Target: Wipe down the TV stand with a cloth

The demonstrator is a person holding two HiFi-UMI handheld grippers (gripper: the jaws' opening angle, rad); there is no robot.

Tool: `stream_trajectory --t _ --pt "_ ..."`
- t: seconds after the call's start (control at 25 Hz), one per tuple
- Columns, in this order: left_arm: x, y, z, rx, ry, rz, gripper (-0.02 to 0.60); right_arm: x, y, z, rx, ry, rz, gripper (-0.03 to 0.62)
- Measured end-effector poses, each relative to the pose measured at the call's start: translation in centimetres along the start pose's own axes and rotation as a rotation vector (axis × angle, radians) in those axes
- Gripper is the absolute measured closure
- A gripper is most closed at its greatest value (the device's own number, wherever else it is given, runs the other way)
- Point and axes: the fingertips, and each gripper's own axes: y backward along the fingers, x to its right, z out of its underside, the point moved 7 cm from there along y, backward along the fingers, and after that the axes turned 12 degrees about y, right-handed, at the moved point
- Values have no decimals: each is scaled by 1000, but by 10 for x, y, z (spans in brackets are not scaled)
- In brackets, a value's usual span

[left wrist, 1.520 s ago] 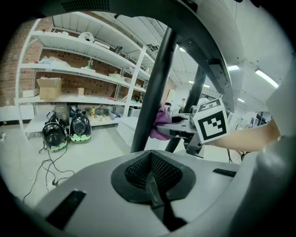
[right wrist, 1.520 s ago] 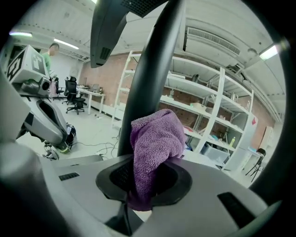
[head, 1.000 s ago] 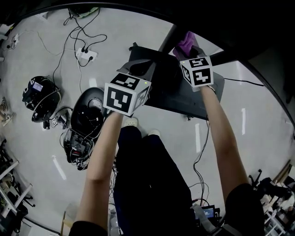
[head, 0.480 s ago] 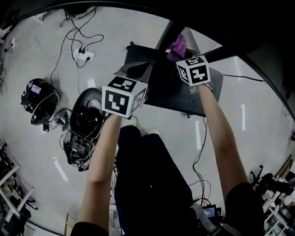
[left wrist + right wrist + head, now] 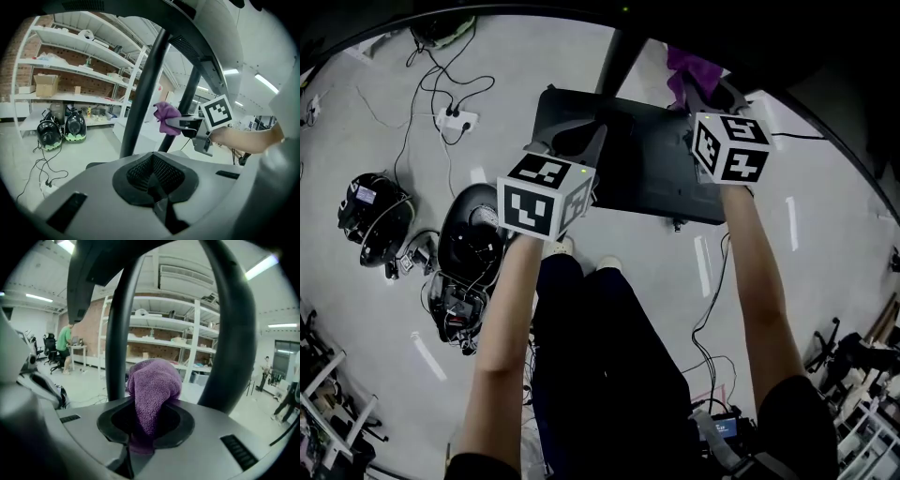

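Note:
The TV stand has a black base plate [image 5: 642, 178] on the floor and dark slanted poles [image 5: 146, 89] rising from it. A purple cloth [image 5: 152, 387] is bunched between the jaws of my right gripper [image 5: 149, 427], which is shut on it. In the head view the right gripper [image 5: 701, 92] holds the cloth [image 5: 689, 67] by the pole at the base's far right corner. In the left gripper view the cloth [image 5: 166, 117] sits next to the farther pole. My left gripper [image 5: 572, 141] hovers over the base's left part, shut with nothing in it [image 5: 156, 180].
A power strip [image 5: 450, 120] with trailing cables lies on the floor at the far left. Black helmets [image 5: 370, 211] and a dark round device [image 5: 478, 239] lie left of my legs. White shelving [image 5: 70, 70] lines the brick wall. A person in green [image 5: 63, 345] sits far off.
My right gripper has carried the cloth to the right along the stand, after a small shift left. The left gripper has stayed over the base's left part.

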Motion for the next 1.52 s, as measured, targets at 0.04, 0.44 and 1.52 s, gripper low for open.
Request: stream_trajectory --t 0.04,0.44,1.52 --pt "4 -2 -2 1 -5 9 577 6 8 -7 21 -29 30 503" --pt "45 -28 -12 0 -68 93 577 43 50 -31 175 -295 80 503" --pt "38 -40 18 -63 0 85 577 20 -14 88 -118 -533 22 503"
